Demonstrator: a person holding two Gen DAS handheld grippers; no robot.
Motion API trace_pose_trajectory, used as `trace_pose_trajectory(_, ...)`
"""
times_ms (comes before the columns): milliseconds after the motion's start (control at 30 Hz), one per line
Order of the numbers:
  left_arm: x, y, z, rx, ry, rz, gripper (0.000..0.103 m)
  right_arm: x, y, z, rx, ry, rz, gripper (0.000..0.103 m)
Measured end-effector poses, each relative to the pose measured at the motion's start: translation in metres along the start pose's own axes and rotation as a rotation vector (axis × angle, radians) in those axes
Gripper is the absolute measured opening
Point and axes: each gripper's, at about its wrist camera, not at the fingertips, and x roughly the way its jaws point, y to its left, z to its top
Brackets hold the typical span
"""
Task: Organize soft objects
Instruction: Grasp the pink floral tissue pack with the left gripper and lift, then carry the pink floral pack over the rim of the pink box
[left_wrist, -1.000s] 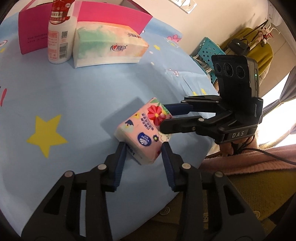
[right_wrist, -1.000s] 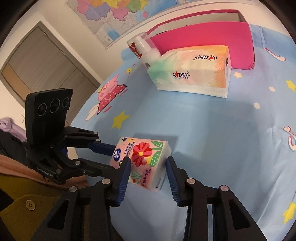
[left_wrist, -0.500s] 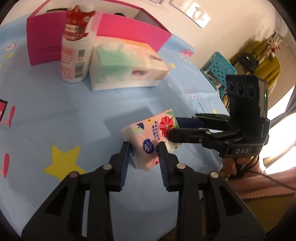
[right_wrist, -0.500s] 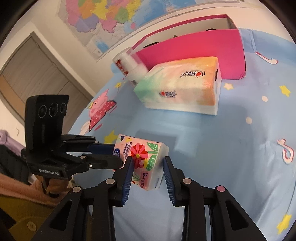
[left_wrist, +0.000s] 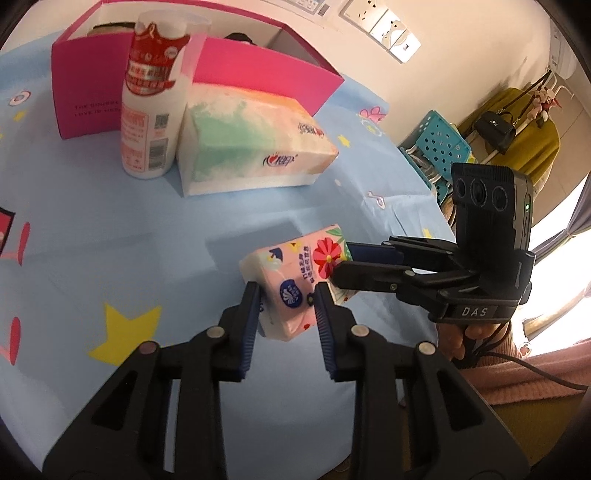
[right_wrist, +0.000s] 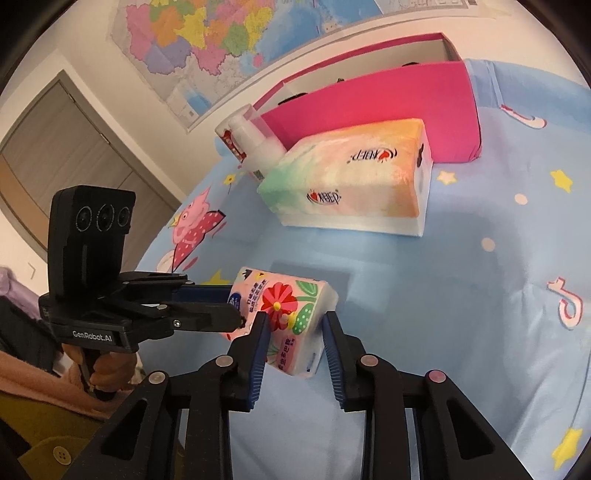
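A small pink tissue pack (left_wrist: 295, 284) with a red flower print hangs above the blue tablecloth, held from two sides. My left gripper (left_wrist: 286, 295) is shut on its near end. My right gripper (right_wrist: 293, 325) is shut on its other end (right_wrist: 284, 314). Each gripper shows in the other's view: the right one (left_wrist: 343, 258) and the left one (right_wrist: 221, 306). A large pastel tissue pack (left_wrist: 255, 147) lies further back, in front of an open pink box (left_wrist: 258, 70). Both also show in the right wrist view: the pack (right_wrist: 354, 181) and the box (right_wrist: 369, 103).
A white bottle (left_wrist: 151, 107) with a red label stands left of the large tissue pack, against the pink box. The round table's edge (left_wrist: 424, 177) curves away on the right. A teal basket (left_wrist: 439, 147) and a coat rack stand beyond it.
Both grippers closed on the small pink tissue pack and lifted it off the cloth. They carried it a little toward the pink box.
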Motion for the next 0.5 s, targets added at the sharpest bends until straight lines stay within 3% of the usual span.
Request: trace_pose_trajectory(500, -0.019, -0.017, 0.027, 0.073, -0.090, 0.028, 0.032, -0.025, 0.009, 0.023, -0.044, -0.091, -0.018, 0.029)
